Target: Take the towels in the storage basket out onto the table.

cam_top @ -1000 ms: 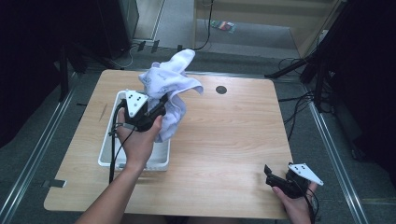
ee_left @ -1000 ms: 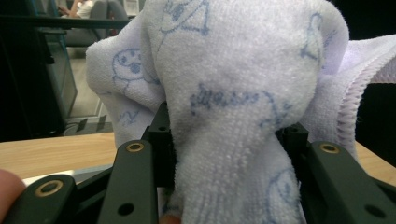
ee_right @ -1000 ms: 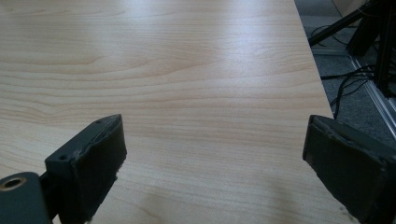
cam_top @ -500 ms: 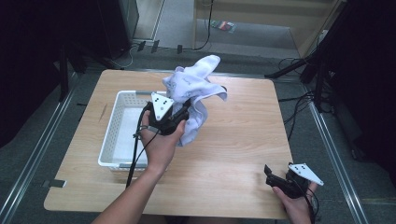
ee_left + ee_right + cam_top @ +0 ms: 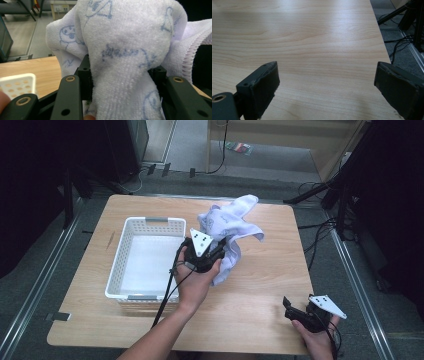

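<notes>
A white towel (image 5: 231, 226) with pale blue cartoon prints hangs bunched over the middle of the wooden table (image 5: 260, 295). My left gripper (image 5: 220, 252) is shut on the towel (image 5: 125, 57); a thick fold is squeezed between its black jaws in the left gripper view. The towel sits just right of the white perforated basket (image 5: 120, 251). My right gripper (image 5: 290, 307) rests at the table's front right corner. Its jaws stand wide apart in the right gripper view, gripper (image 5: 327, 87), with bare wood between them.
The white basket holds nothing that I can see and takes up the table's left half. Cables (image 5: 320, 227) and dark stands lie on the floor past the right and far edges. A rail (image 5: 35, 290) runs along the left side.
My left hand has carried the towel rightward, from over the basket to over the table's middle, and a little lower. The right hand has stayed put.
</notes>
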{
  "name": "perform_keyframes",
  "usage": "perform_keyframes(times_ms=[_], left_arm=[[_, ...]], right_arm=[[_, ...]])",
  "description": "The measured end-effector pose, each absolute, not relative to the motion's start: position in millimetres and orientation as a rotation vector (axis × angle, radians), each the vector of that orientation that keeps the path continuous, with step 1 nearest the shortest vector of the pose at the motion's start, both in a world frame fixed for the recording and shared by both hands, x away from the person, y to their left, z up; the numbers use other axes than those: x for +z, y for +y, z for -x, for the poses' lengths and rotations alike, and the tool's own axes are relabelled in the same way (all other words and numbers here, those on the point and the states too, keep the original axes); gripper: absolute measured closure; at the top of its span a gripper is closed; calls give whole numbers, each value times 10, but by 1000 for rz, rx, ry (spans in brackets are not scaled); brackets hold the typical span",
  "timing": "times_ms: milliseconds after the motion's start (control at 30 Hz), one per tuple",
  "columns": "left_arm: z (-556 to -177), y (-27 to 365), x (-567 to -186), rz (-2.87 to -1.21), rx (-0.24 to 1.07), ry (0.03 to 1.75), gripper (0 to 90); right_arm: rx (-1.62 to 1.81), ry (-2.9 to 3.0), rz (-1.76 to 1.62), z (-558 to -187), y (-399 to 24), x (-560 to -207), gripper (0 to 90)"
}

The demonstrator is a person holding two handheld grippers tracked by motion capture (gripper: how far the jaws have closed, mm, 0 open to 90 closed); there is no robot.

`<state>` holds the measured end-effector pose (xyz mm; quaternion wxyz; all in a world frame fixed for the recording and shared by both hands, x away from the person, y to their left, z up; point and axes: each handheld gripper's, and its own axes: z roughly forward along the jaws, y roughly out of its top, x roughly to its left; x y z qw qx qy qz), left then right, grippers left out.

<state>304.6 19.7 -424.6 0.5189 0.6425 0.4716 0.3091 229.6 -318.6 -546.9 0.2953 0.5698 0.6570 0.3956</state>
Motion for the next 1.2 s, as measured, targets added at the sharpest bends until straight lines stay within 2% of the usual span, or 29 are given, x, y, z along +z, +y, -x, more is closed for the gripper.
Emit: perform_keyframes(times_ms=[367, 767, 833, 933, 1000, 1067, 1200], left_arm=[[-3069, -83, -4618, -1638, 676, 1145, 513], [-3164, -136, -5036, -1744, 625, 1229, 474], [-3185, -143, -5073, -1754, 592, 1249, 381], [-3166, -166, -5031, -1764, 594, 1252, 126], [-3155, -147, -4985, -1760, 548, 1237, 93], [-3136, -128, -4943, -1766, 543, 1221, 16], [-3086, -89, -4861, -1766, 531, 1187, 0]], right_arm=[[1056, 1748, -1518, -2296, -3186, -5469, 57], [1059, 1747, -1519, -2296, -3188, -5468, 57], [1058, 1748, -1518, -2296, -3187, -5469, 57], [1058, 1749, -1517, -2296, -3188, -5469, 57], [1058, 1749, -1518, -2296, -3187, -5469, 57], [1057, 1749, -1516, -2296, -3187, -5469, 57], [1056, 1748, -1516, -2296, -3187, -5469, 57]])
